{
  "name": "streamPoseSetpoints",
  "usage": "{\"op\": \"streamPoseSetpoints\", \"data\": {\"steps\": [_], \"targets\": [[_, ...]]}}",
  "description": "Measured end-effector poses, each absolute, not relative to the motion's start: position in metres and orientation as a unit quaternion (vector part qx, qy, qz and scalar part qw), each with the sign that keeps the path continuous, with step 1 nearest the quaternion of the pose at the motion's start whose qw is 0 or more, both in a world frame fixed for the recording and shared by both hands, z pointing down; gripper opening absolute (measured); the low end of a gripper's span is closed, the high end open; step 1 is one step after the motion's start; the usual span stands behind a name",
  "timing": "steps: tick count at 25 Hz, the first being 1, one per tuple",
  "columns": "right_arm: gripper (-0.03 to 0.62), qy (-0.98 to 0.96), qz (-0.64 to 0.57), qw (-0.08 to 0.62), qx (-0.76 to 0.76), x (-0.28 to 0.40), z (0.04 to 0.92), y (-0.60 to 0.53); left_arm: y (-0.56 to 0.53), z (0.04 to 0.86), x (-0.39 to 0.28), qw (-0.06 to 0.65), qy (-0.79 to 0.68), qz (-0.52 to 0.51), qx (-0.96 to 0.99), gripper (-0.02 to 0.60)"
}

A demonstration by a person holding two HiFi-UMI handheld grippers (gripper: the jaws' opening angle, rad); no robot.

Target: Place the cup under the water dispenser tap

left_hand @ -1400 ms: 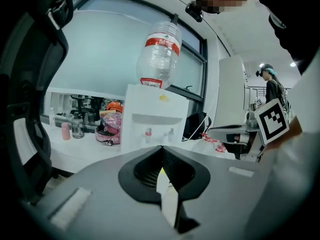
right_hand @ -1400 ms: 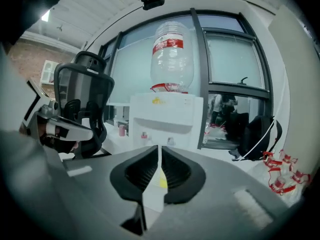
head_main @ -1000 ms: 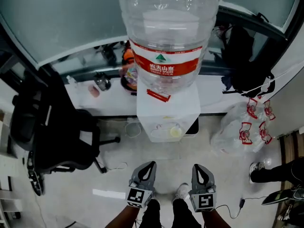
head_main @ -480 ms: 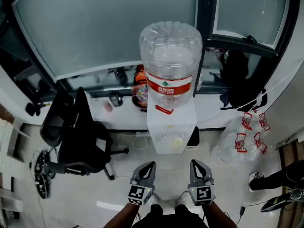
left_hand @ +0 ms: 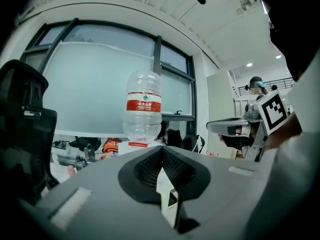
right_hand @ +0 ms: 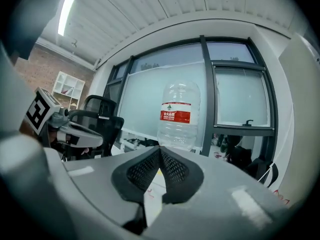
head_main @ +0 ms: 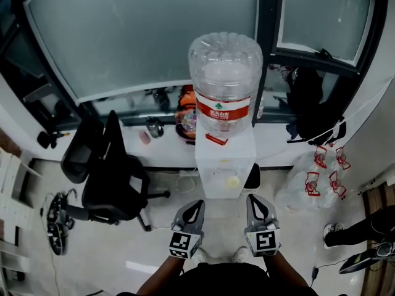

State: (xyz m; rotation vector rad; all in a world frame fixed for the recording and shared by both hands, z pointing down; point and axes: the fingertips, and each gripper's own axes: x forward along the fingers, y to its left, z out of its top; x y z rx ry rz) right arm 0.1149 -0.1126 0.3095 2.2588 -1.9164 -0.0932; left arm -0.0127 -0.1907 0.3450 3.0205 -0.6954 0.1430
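**Head view, looking steeply down.** The left gripper point(head_main: 196, 205) and the right gripper point(head_main: 253, 198) are hanging side by side, both pointing toward the white water dispenser point(head_main: 226, 159). Each claw is sitting fully closed, pad against pad, and is gripping nothing. An inverted water bottle point(head_main: 225, 73) with a red label is standing on the dispenser. A small yellowish round object point(head_main: 232, 181), possibly the cup, is resting on the dispenser's front shelf, though what it is cannot be told. A small pink vessel point(head_main: 144, 137) is standing on the white ledge point(head_main: 166, 149), left of the dispenser and well apart from it. A black office chair point(head_main: 114, 180) is standing further left.
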Motion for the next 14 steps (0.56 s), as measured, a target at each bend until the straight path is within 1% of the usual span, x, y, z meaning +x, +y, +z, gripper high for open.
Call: {"op": "streamPoseSetpoints", "data": {"steps": [14], "targets": [[0.002, -0.668, -0.033, 0.093, 0.737, 0.096, 0.311, -0.116, -0.183, 0.343, -0.014, 0.010, -0.216, 0.053, 0.975, 0.015]]}}
